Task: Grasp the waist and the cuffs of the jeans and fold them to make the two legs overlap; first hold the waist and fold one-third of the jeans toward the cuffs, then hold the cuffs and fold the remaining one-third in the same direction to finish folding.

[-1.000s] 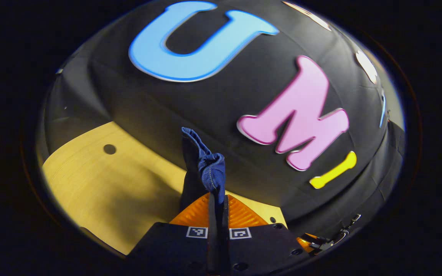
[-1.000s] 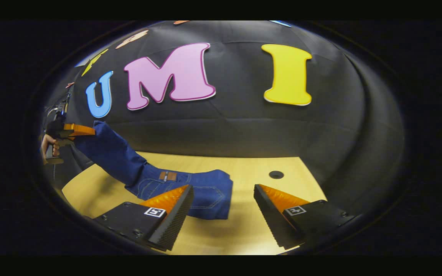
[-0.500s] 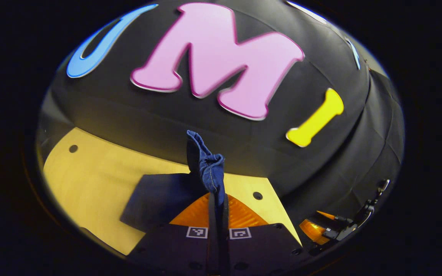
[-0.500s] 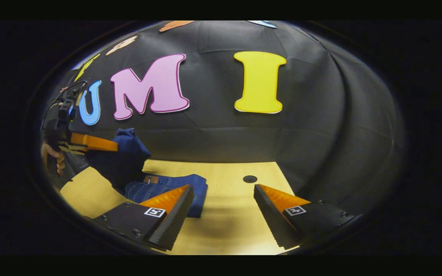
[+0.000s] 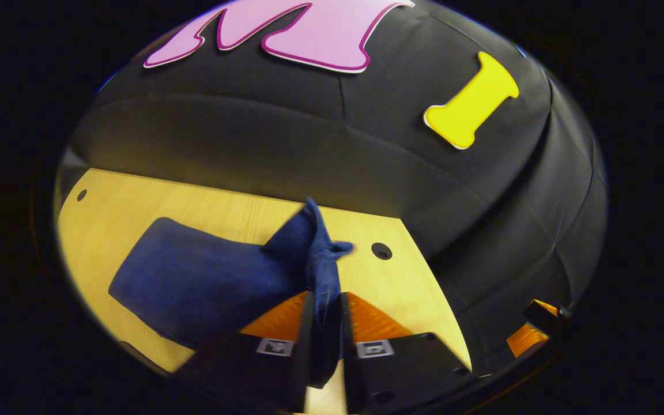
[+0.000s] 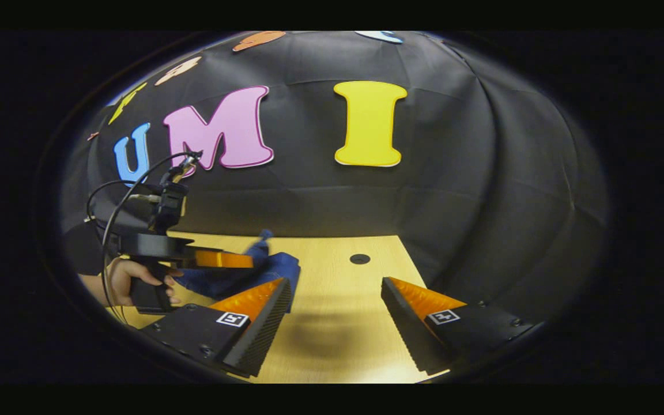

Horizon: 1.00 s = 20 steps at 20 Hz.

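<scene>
The dark blue jeans lie folded in a block on the wooden table. In the left gripper view my left gripper is shut on a bunched end of the jeans, and the pinched cloth sticks up past the fingertips, low over the folded stack. In the right gripper view my right gripper stands open above bare table, nothing between its fingers. There the left gripper, held by a hand, sits over the jeans at the left.
A round hole in the tabletop lies just right of the jeans, also seen as the hole in the right gripper view. The black cloth wall closes the table's far side. Cables loop behind the left gripper.
My left gripper has carried the held end of the jeans across and down onto the rest, so the raised leg now lies over the stack. The right gripper stayed open and barely moved.
</scene>
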### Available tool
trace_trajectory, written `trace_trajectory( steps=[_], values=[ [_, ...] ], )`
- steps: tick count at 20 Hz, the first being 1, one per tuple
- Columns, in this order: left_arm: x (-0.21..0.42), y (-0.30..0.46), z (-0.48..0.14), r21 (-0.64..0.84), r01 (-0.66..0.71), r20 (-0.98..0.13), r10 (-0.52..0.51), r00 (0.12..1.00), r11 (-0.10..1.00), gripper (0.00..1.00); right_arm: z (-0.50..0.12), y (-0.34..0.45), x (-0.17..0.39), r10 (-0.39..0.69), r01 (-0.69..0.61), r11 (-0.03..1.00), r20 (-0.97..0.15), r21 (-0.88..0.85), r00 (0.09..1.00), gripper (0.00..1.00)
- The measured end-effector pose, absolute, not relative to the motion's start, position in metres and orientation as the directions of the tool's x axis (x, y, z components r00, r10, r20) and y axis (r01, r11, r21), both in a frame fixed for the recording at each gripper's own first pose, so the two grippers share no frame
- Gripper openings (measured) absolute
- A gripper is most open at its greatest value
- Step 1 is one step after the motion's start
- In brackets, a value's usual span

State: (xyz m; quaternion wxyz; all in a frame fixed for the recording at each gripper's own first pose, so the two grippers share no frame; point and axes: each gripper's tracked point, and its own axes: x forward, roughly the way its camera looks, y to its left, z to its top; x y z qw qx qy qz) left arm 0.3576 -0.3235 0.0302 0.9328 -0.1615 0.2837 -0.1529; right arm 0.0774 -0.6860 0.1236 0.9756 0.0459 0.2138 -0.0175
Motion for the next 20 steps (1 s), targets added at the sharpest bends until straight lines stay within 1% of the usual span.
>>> trace_trajectory(
  steps=[2, 4, 8, 10, 12, 13, 15, 17, 20],
  values=[
    [0.346, -0.307, 0.043, -0.398, 0.195, -0.430, -0.370, 0.824, 0.896, 0.62, 0.132, -0.673, 0.069, -0.005, 0.038, 0.997, -0.410, 0.072, 0.912, 0.96],
    [0.328, -0.279, 0.070, -0.373, 0.202, -0.368, -0.344, 0.864, 0.906, 0.95, 0.152, -0.662, 0.060, -0.007, 0.035, 0.997, -0.375, 0.068, 0.927, 0.96],
    [0.264, -0.190, 0.148, -0.230, 0.185, -0.215, -0.236, 0.948, 0.955, 0.97, 0.210, -0.633, 0.039, -0.016, 0.034, 0.998, -0.267, 0.062, 0.963, 0.96],
    [0.211, -0.137, 0.199, -0.165, 0.142, -0.107, -0.161, 0.981, 0.976, 0.97, 0.249, -0.614, 0.021, -0.015, 0.027, 0.998, -0.187, 0.060, 0.982, 0.96],
    [0.157, -0.100, 0.234, -0.133, 0.106, -0.038, -0.112, 0.993, 0.985, 0.96, 0.284, -0.594, 0.003, -0.009, 0.021, 0.996, -0.123, 0.090, 0.992, 0.96],
    [0.124, -0.080, 0.249, -0.134, 0.086, -0.008, -0.088, 0.996, 0.987, 0.96, 0.306, -0.579, -0.010, 0.002, 0.006, 0.993, -0.070, 0.118, 0.998, 0.98],
    [0.078, -0.058, 0.260, -0.128, 0.060, 0.038, -0.056, 0.998, 0.990, 0.96, 0.325, -0.551, -0.030, 0.047, -0.043, 0.983, -0.016, 0.178, 0.999, 0.97],
    [0.038, -0.043, 0.262, -0.119, 0.035, 0.064, -0.027, 0.998, 0.992, 0.96, 0.326, -0.520, -0.050, 0.105, -0.102, 0.971, -0.005, 0.218, 0.994, 0.97],
    [-0.002, -0.031, 0.246, -0.118, 0.003, 0.086, 0.008, 0.996, 0.993, 0.96, 0.309, -0.498, -0.079, 0.128, -0.123, 0.976, -0.017, 0.182, 0.992, 0.97]
  ],
)
